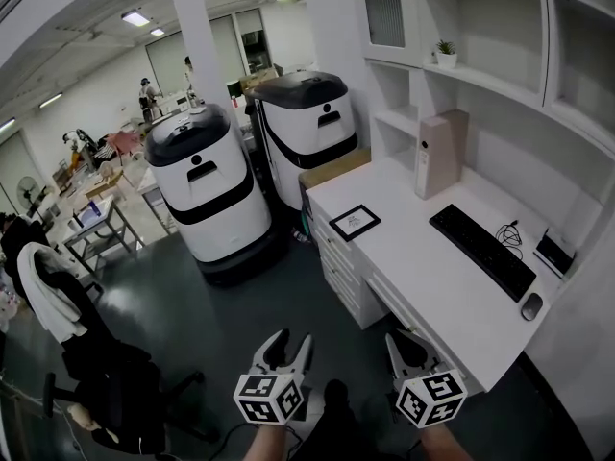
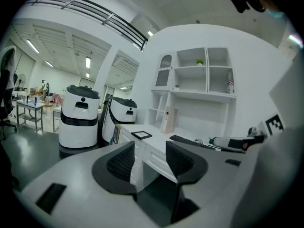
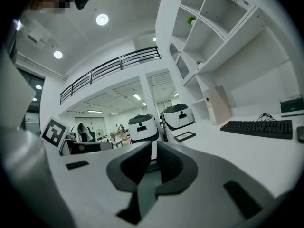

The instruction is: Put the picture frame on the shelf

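The picture frame (image 1: 355, 222) lies flat on the white counter (image 1: 423, 267), near its far left corner, well ahead of both grippers and touched by neither. The left gripper (image 1: 294, 339) hangs off the counter's near edge over the dark floor; in the left gripper view its fingers (image 2: 121, 163) stand wide apart with nothing between them, the frame far beyond. The right gripper (image 1: 404, 342) hangs just at the counter's near corner; its fingers (image 3: 173, 163) seem only a slit apart and empty. The shelf (image 1: 480, 75) rises above the keyboard (image 1: 480, 250).
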